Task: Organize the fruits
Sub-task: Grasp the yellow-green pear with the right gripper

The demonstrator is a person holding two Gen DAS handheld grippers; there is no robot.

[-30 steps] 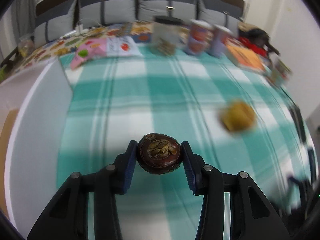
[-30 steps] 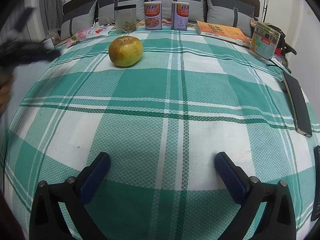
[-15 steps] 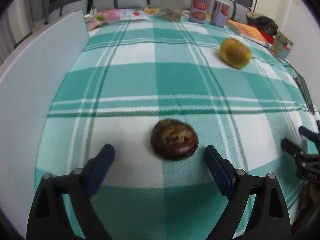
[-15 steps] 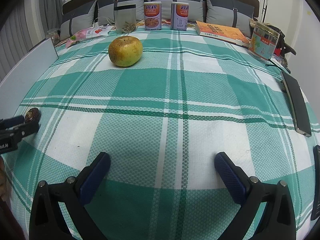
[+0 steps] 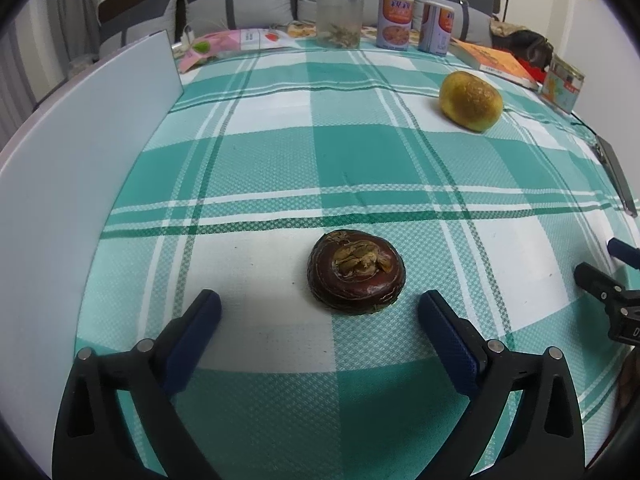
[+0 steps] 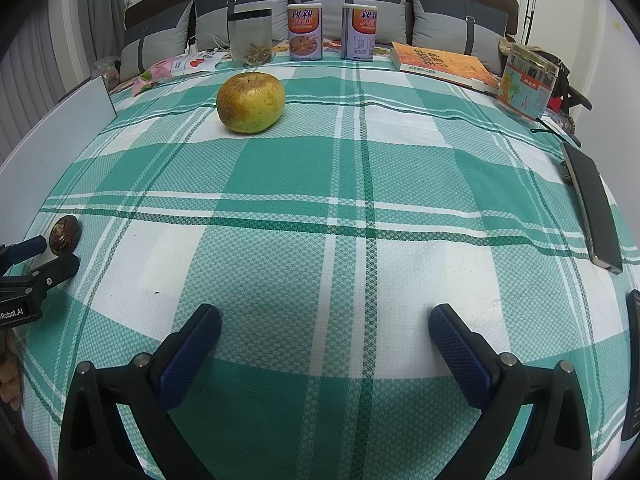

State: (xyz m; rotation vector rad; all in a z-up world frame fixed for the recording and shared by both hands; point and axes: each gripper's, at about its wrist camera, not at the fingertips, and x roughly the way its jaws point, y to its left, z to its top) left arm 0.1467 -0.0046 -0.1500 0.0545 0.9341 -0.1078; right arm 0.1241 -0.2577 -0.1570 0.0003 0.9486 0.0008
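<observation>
A dark brown water chestnut (image 5: 356, 272) lies on the green plaid cloth (image 5: 280, 160), just ahead of my open left gripper (image 5: 320, 308) and free of its blue pads. It also shows at the left edge of the right wrist view (image 6: 64, 234). A yellow-green pear (image 6: 251, 102) sits farther back on the cloth; in the left wrist view the pear (image 5: 471, 101) is at the far right. My right gripper (image 6: 325, 324) is open and empty over the cloth's near part.
A white board (image 5: 72, 184) stands along the left side. At the back are a clear jar (image 6: 250, 38), two cans (image 6: 305, 32), an orange book (image 6: 440, 64) and a tin (image 6: 526, 82). A dark flat device (image 6: 592, 208) lies at the right edge.
My left gripper was shut on the water chestnut in the air; it set it on the cloth, opened, and has drawn back a little. The right gripper has not moved.
</observation>
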